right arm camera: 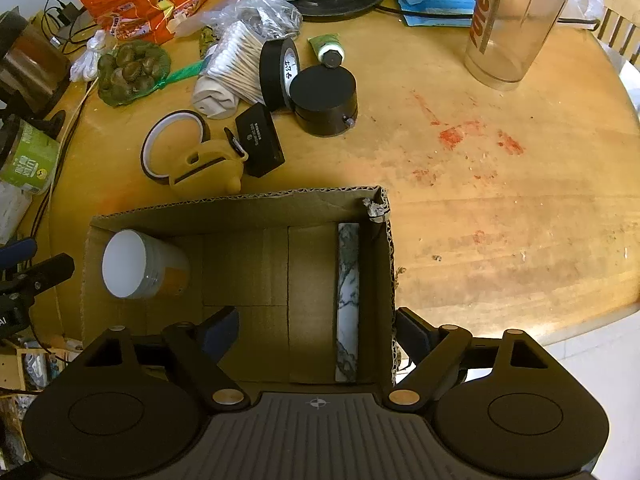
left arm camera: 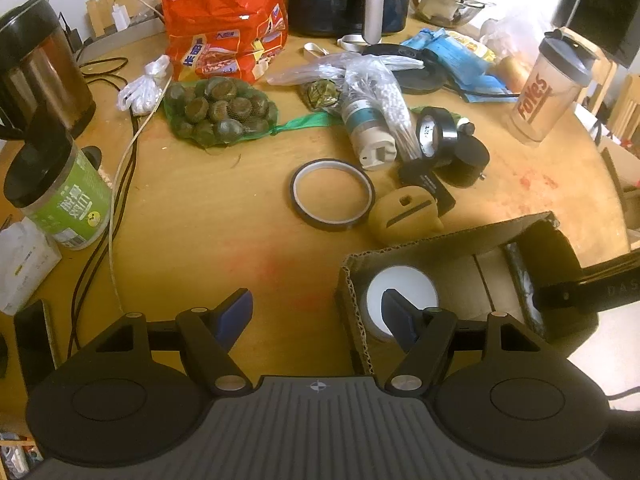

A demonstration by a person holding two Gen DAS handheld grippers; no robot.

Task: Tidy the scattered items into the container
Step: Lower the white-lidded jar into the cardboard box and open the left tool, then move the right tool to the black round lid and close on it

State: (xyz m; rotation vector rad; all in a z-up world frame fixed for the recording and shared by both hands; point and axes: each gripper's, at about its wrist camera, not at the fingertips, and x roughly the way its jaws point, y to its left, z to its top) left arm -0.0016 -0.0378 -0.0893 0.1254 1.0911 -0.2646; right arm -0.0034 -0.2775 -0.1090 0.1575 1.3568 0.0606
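An open cardboard box [right arm camera: 240, 208] stands on the round wooden table; it also shows in the left wrist view [left arm camera: 448, 240]. Inside lie a white-lidded cup [right arm camera: 140, 268] on its side and a marbled strip [right arm camera: 347, 304]. My right gripper [right arm camera: 316, 332] is open, its jaws straddling the box's right wall. My left gripper [left arm camera: 316, 316] is open and empty at the box's left wall. Scattered behind the box: a tape ring [right arm camera: 172, 140], a yellow piggy bank [right arm camera: 208, 168], a small black box [right arm camera: 260, 140], a black tape roll [right arm camera: 278, 70], a black cylinder [right arm camera: 324, 98].
A bag of cotton swabs [right arm camera: 236, 64], a net of dark round items [left arm camera: 220, 112], an orange snack bag [left arm camera: 224, 20], a shaker bottle [right arm camera: 516, 20], a green jar [left arm camera: 64, 200], a kettle [left arm camera: 36, 64] and cables [left arm camera: 124, 152] crowd the table's far and left sides.
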